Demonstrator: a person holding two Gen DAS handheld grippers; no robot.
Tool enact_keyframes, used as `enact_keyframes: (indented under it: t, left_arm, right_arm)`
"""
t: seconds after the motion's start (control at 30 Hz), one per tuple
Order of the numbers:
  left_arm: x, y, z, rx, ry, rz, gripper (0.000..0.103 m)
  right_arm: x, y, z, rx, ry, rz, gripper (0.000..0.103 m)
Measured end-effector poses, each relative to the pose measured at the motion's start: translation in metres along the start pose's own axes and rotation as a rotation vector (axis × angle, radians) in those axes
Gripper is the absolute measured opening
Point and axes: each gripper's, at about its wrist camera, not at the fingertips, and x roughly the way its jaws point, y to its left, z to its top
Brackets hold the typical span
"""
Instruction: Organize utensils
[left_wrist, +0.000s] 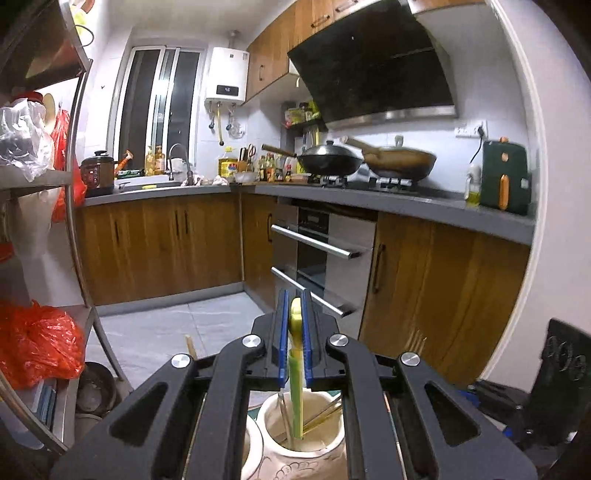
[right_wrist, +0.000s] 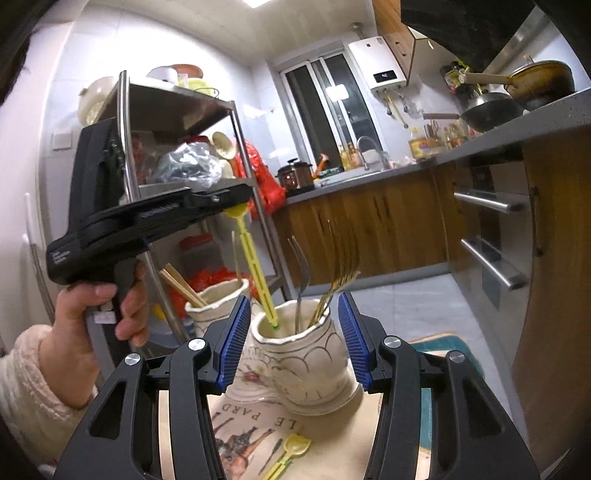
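Yellow-green plastic spoon (right_wrist: 255, 266), light and stiff, hangs pinched at its bowl by the left gripper (left_wrist: 295, 332) over the ceramic holder (right_wrist: 295, 354), which the half-open right gripper (right_wrist: 291, 339) straddles empty.

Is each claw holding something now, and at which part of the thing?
The left claw holds a yellow-green plastic utensil by its top end, with the lower tip inside the ceramic holder. The right claw is open and holds nothing.

Yellow-green utensil (right_wrist: 255, 266) showing against cream jar (right_wrist: 306, 365) with black scalloped lines; gold forks (right_wrist: 341, 284); blue pads (right_wrist: 233, 341) on black gripper; yellow fork (right_wrist: 286, 456) lying on giraffe-print cloth (right_wrist: 236, 435).
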Motion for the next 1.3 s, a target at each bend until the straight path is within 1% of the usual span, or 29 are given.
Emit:
enact_keyframes:
  t: [0.07,0.13,0.37,0.4,0.47,0.5,0.6,0.7,0.73,0.9,1.0,1.07,1.17,1.23,1.3]
  left_arm:
    - [0.007,-0.003,-0.009,0.019,0.022,0.009,0.006]
    - [0.013,-0.005,-0.018,0.029,0.053,0.002,0.006]
    - [0.020,-0.006,-0.039,0.029,0.120,0.005,0.008]
    - [0.019,-0.007,-0.040,0.036,0.123,0.012,0.010]
    - [0.013,-0.007,-0.042,0.037,0.124,0.015,0.028]
    - [0.007,-0.006,-0.042,0.034,0.113,0.020,0.040]
    - [-0.010,-0.005,-0.045,0.025,0.102,0.027,0.040]
    - [-0.032,-0.003,-0.053,0.017,0.095,0.035,0.044]
    - [-0.039,-0.003,-0.058,0.017,0.095,0.038,0.047]
    - [-0.069,-0.001,-0.087,0.017,0.113,0.072,0.050]
    - [-0.081,0.003,-0.109,-0.014,0.134,0.089,0.058]
    - [-0.085,0.004,-0.122,-0.036,0.150,0.087,0.058]
    - [-0.084,0.003,-0.143,-0.042,0.181,0.114,0.059]
    - [-0.083,0.003,-0.154,-0.043,0.198,0.133,0.067]
    - [-0.085,0.007,-0.163,-0.051,0.201,0.141,0.070]
  right_arm:
    - [0.001,-0.001,-0.001,-0.003,0.013,-0.008,0.051]
    - [0.002,-0.003,-0.003,-0.002,0.024,-0.021,0.052]
    - [0.007,-0.006,-0.004,0.004,0.058,-0.067,0.052]
    - [0.008,-0.007,-0.005,0.006,0.067,-0.076,0.052]
    - [0.008,-0.007,-0.007,0.013,0.081,-0.096,0.052]
    - [0.006,-0.007,-0.010,0.018,0.090,-0.104,0.052]
    - [0.002,-0.005,-0.018,0.015,0.111,-0.134,0.052]
    - [-0.002,-0.001,-0.025,0.018,0.135,-0.155,0.052]
    - [-0.003,0.000,-0.029,0.021,0.148,-0.164,0.052]
    - [-0.008,0.009,-0.045,0.029,0.211,-0.196,0.052]
    - [-0.007,0.016,-0.054,0.028,0.257,-0.204,0.052]
    - [-0.006,0.025,-0.062,0.017,0.299,-0.206,0.052]
    - [-0.001,0.036,-0.071,-0.014,0.359,-0.225,0.052]
    - [0.002,0.041,-0.079,-0.015,0.400,-0.228,0.052]
    - [0.007,0.045,-0.087,-0.014,0.454,-0.227,0.052]
